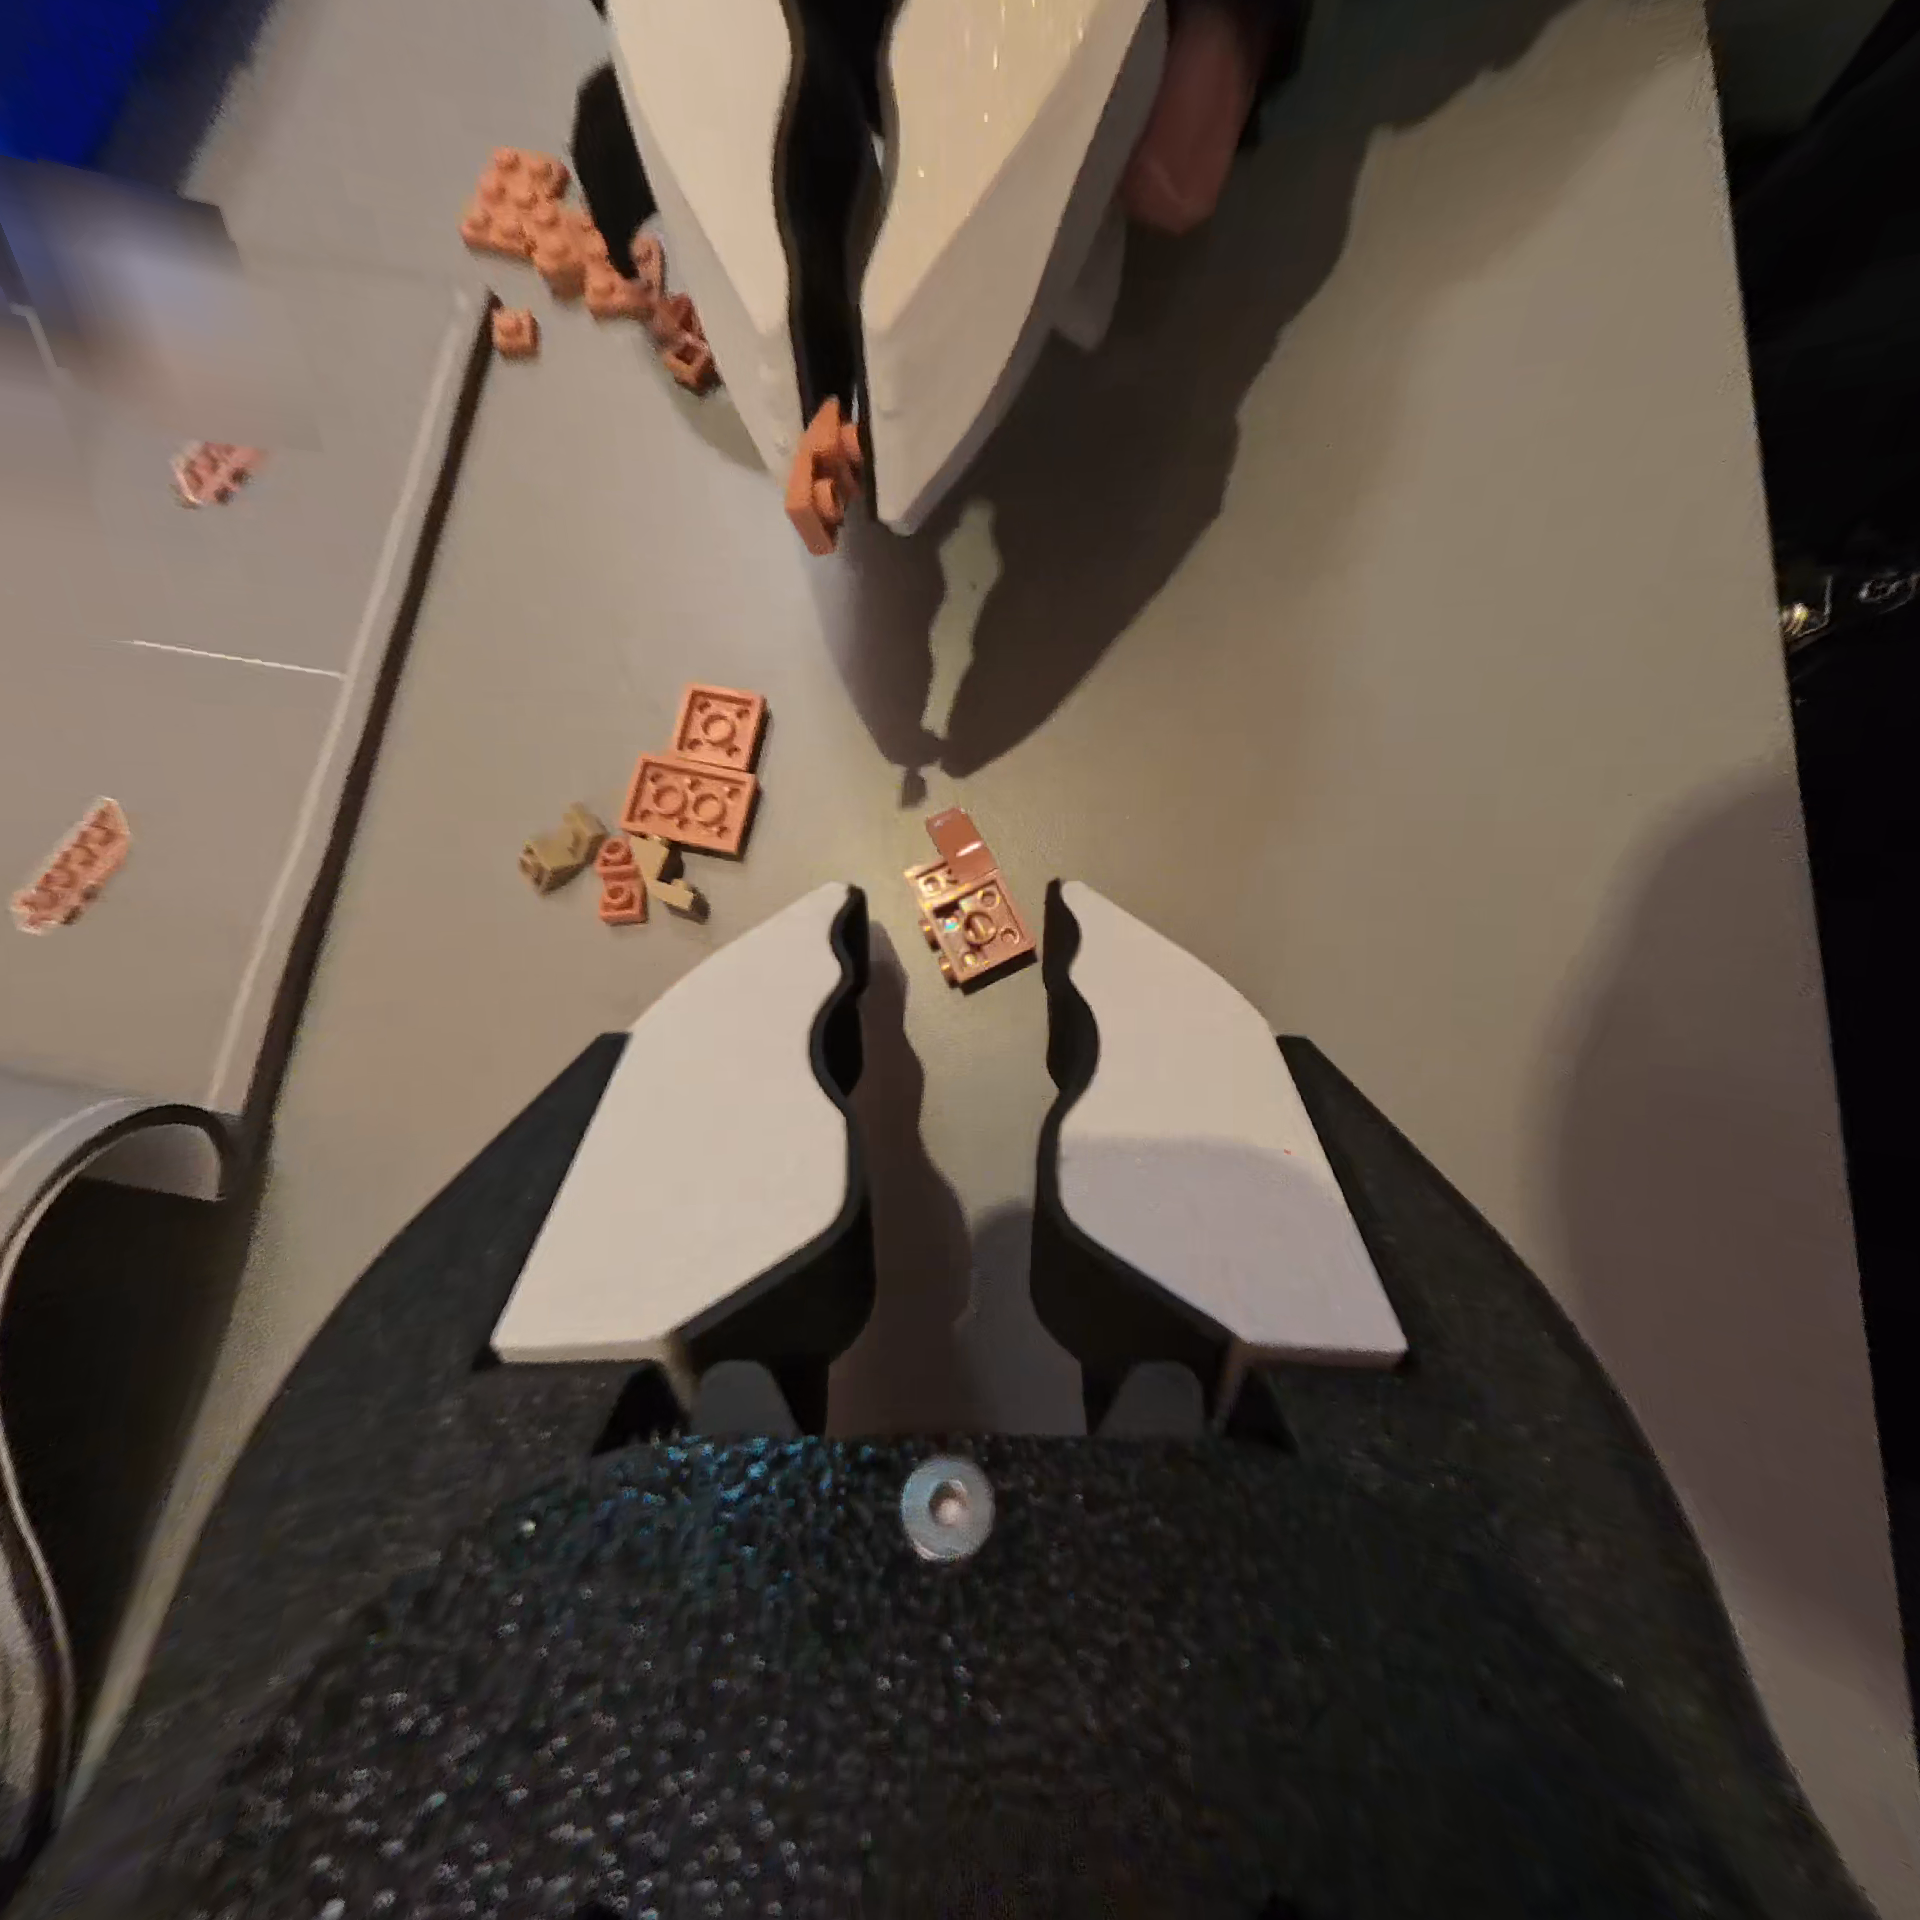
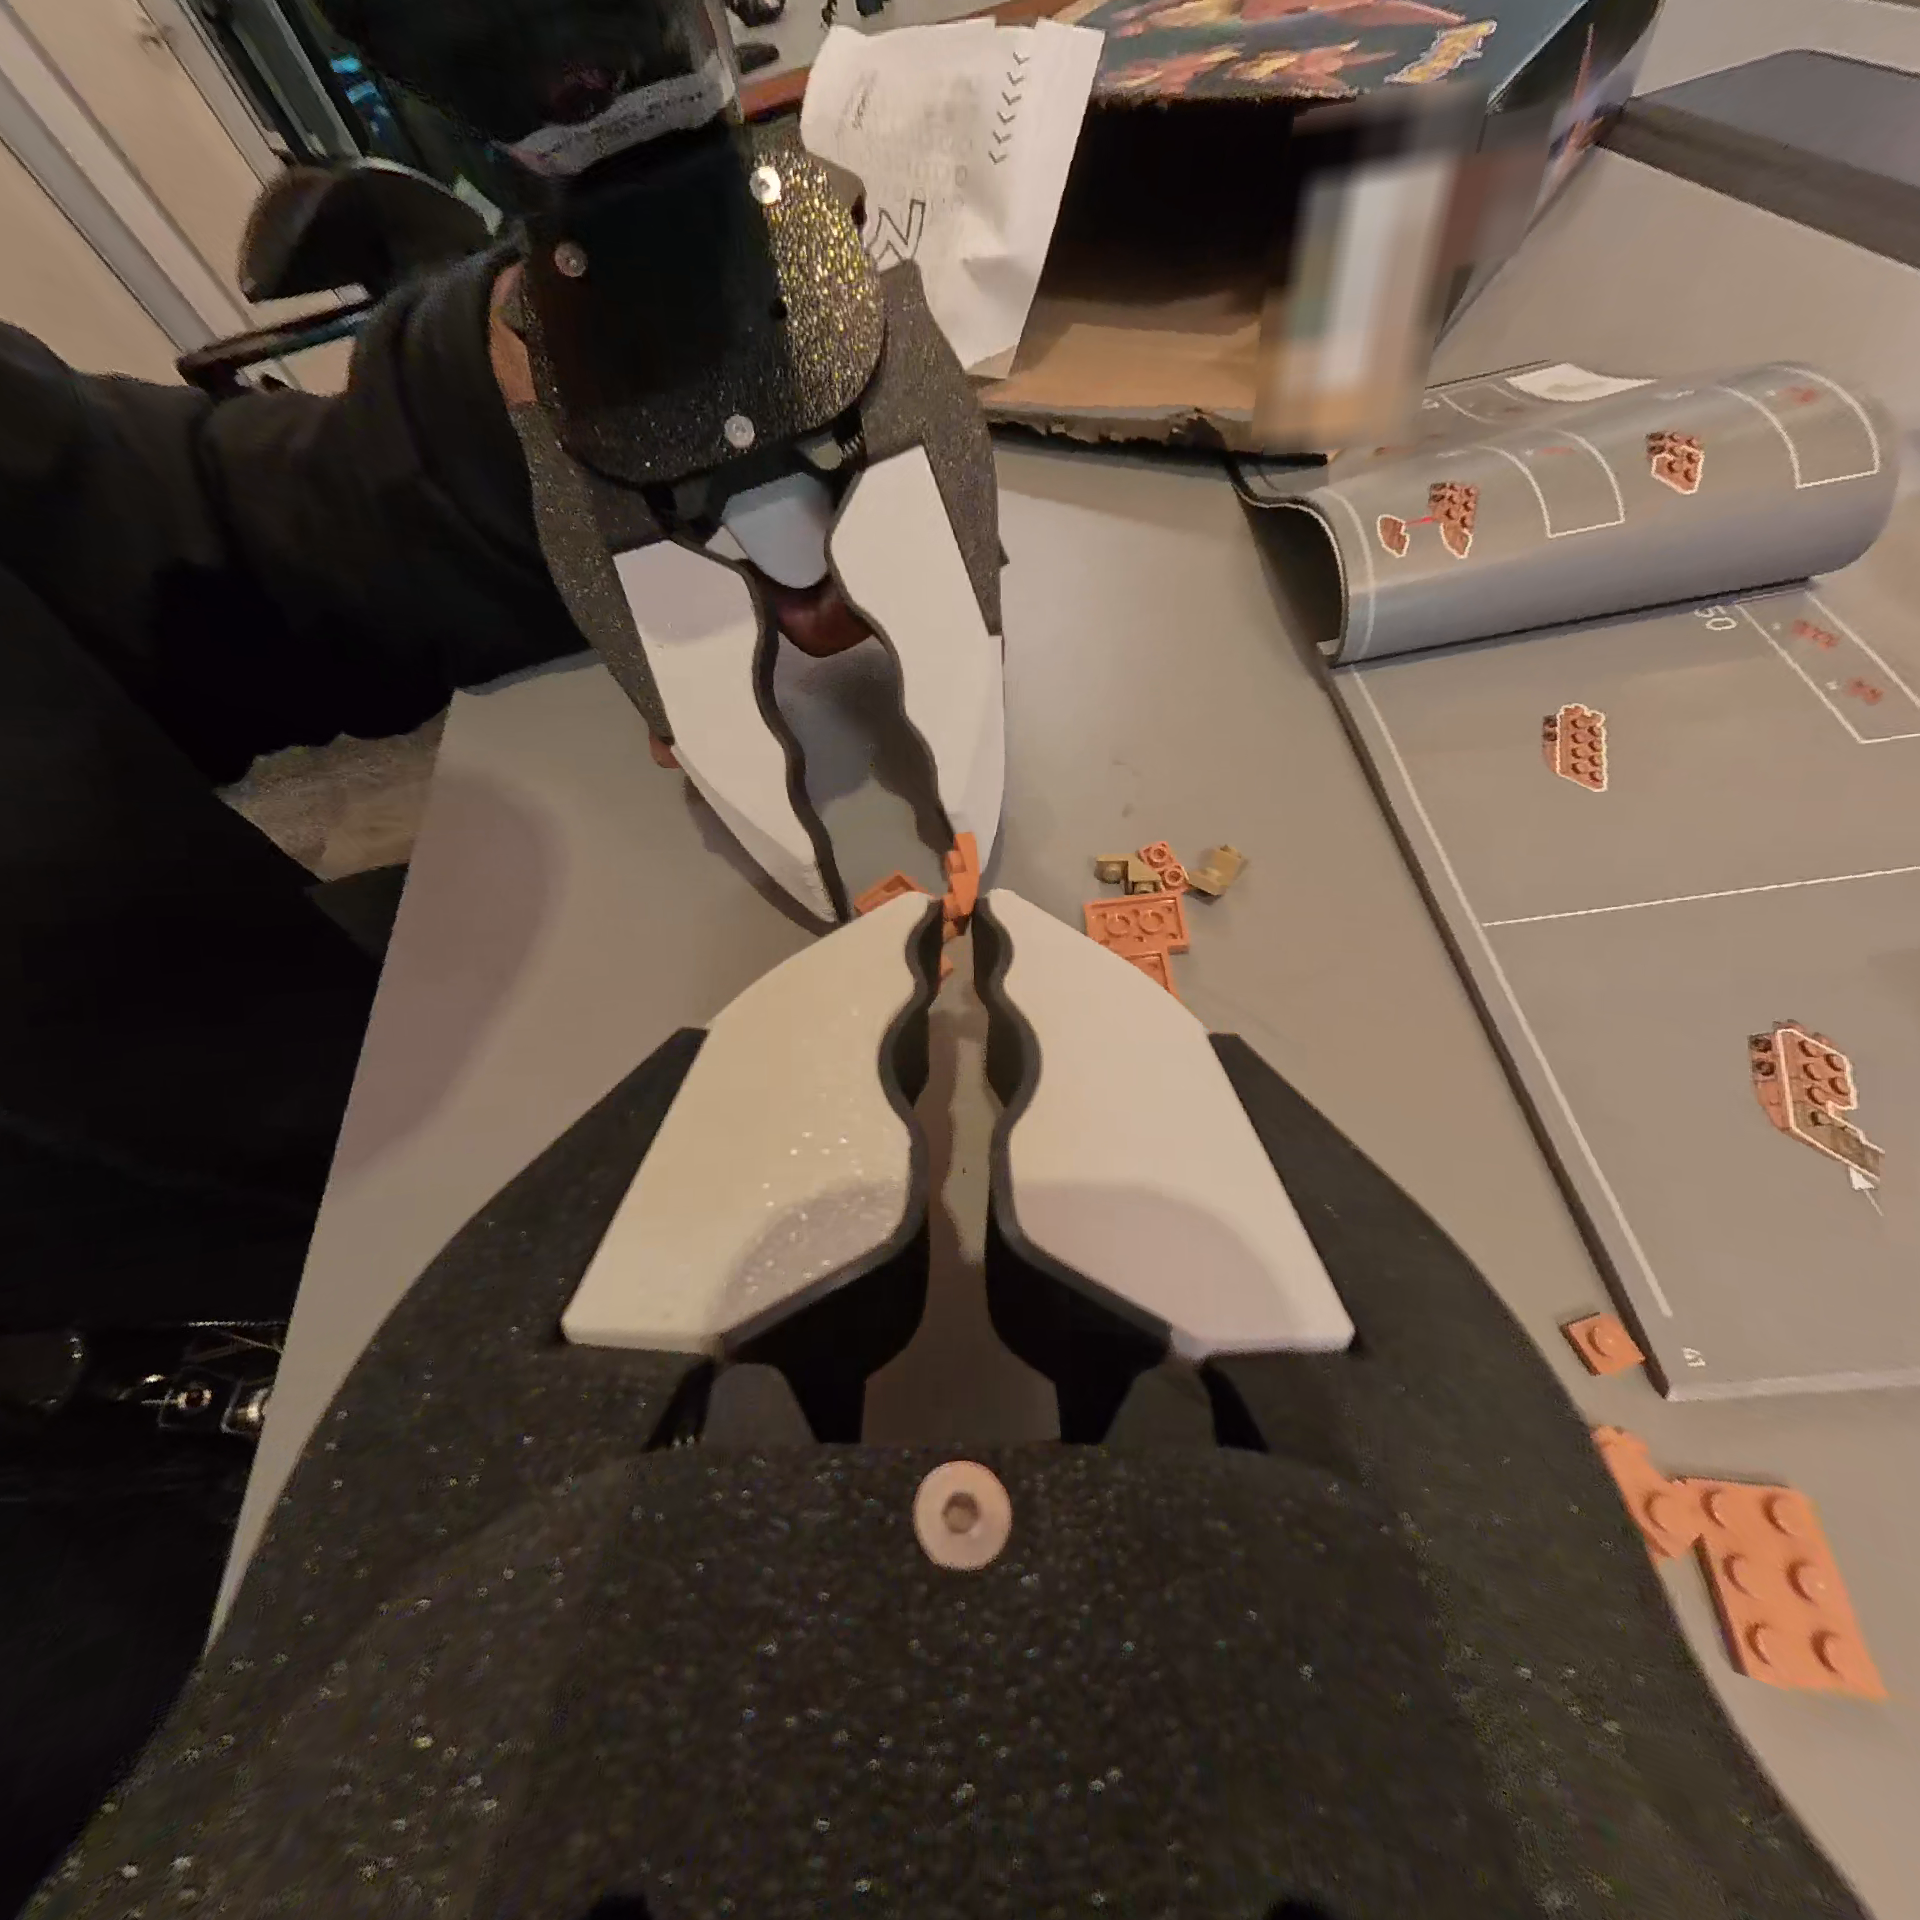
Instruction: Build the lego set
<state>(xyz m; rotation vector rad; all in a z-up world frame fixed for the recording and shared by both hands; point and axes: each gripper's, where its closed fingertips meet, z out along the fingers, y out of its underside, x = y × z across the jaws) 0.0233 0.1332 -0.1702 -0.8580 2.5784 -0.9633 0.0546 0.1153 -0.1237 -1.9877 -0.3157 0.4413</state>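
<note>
Below, the left gripper (image 1: 956, 904) hung spread over the grey table (image 1: 1351, 727), straddling without touching a small reddish-brown stud-brick assembly (image 1: 971, 914) lying loose near its right finger. At twelve o'clock, the right gripper (image 1: 847, 468) pinched a small orange studded plate (image 1: 826, 478) by its edge. At ten o'clock lay orange flat plates (image 1: 696, 790) and tan pieces (image 1: 561, 847). Centring the assembly between the pads before squeezing would likely give a steadier grip.
</note>
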